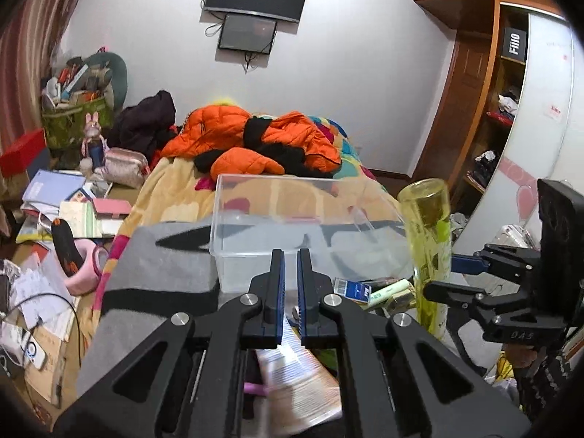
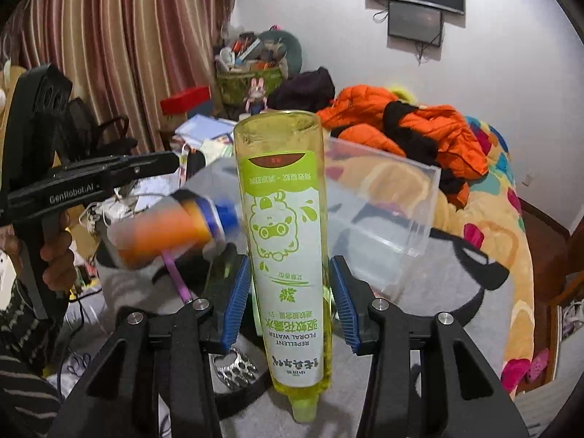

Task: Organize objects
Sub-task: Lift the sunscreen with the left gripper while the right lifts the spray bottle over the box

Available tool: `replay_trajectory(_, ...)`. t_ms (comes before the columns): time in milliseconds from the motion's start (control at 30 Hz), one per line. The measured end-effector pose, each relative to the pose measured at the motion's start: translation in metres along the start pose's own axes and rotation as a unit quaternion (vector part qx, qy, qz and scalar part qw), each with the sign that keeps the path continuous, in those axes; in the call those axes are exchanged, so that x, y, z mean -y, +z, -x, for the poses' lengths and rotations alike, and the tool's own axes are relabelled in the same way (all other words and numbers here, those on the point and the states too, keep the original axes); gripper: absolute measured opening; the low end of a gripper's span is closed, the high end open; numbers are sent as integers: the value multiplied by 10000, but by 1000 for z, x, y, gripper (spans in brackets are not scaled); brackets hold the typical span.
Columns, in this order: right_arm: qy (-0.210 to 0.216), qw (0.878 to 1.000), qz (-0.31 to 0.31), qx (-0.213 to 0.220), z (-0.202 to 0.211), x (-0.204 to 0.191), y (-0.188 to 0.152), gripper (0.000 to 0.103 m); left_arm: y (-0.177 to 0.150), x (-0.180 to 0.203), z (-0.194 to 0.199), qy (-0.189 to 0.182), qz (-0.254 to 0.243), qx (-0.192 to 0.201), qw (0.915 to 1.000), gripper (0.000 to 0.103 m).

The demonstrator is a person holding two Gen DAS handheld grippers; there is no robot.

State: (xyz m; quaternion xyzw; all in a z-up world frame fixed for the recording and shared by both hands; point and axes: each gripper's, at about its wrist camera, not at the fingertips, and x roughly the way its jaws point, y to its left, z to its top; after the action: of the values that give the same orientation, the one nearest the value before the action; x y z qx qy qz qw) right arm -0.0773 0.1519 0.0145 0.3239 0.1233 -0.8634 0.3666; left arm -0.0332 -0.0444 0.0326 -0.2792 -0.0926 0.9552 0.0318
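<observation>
Judging progress from the clear plastic bin (image 1: 306, 226): resting on the grey-and-black mat (image 1: 160, 266) spread over the bed (image 1: 175, 189), and empty as far as both views show. Nothing sorted into it yet, so only the start of the job.

Right gripper (image 2: 292, 292) grasping the yellow-green floral-water bottle (image 2: 284, 241), blue pads pressed against its sides, bottle held upside down with the cap pointing down and the base up, in front of the bin and not over it. Same bottle visible in the left view (image 1: 427, 252), standing tall to the right of the bin's near corner.

Left gripper (image 1: 290, 277) clenched, jaws almost together; a blurred orange bottle with a blue cap (image 2: 171, 226) hanging beneath it in the right view, lifted clear of the mat, apparently pinched by something thin at its top, though the blur leaves the contact point unclear. Printed packaging seen under the jaws in the left view, likely the same item.

Left to do, probably: carrying both held things over the bin's rim and letting go inside. Then the remainder lying near the bin's right corner: a small blue-and-white box (image 1: 356, 288) and a pale green tube (image 1: 388, 292). A purple stick (image 2: 177, 277) and a metal piece with holes (image 2: 235, 368) also on the mat.
</observation>
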Motion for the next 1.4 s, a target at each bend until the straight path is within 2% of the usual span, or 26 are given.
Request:
replay_trajectory(67,-13,10000,-47,12,-1,2,1,41,-3,0,-5,66,-56,-105,9999,5)
replay_trajectory(167,-11,9999,-124,28,-4,8,0,41,-12,-3,-19,-133,-61,-530,9985,10)
replay_trajectory(233,-22,9998,-180,41,-3,12,-1,41,-19,-5,-27,-144,-54,-783,9968,31)
replay_trajectory(267,-43,9998,-207,52,-1,12,-1,40,-23,-6,-32,-100,-56,-892,9959,39)
replay_trajectory(300,-80,9997,-229,79,0,14,-1,40,-27,-7,-35,-33,-52,-941,9955,52)
replay_trajectory(333,-113,9996,-245,100,1,15,-1,40,-31,-9,-38,28,-42,-992,9951,59)
replay_trajectory(367,-150,9994,-272,129,1,17,0,40,-34,-12,-42,69,-14,-1069,9942,61)
replay_trajectory(567,-261,9982,-427,318,9,28,6,40,-51,-27,-77,-91,343,-1695,9849,62)
replay_trajectory(700,-338,9970,-487,488,18,32,11,39,-60,-35,-95,-447,741,-1975,9765,62)
replay_trajectory(733,-353,9968,-498,517,20,33,12,39,-62,-36,-99,-516,823,-2025,9745,60)
replay_trajectory(1033,-488,9941,-523,815,39,34,22,39,-58,-39,-89,-593,1093,-1737,9769,44)
replay_trajectory(1400,-686,9881,-468,1292,60,33,49,39,-34,-21,-41,-496,604,-1090,9910,39)
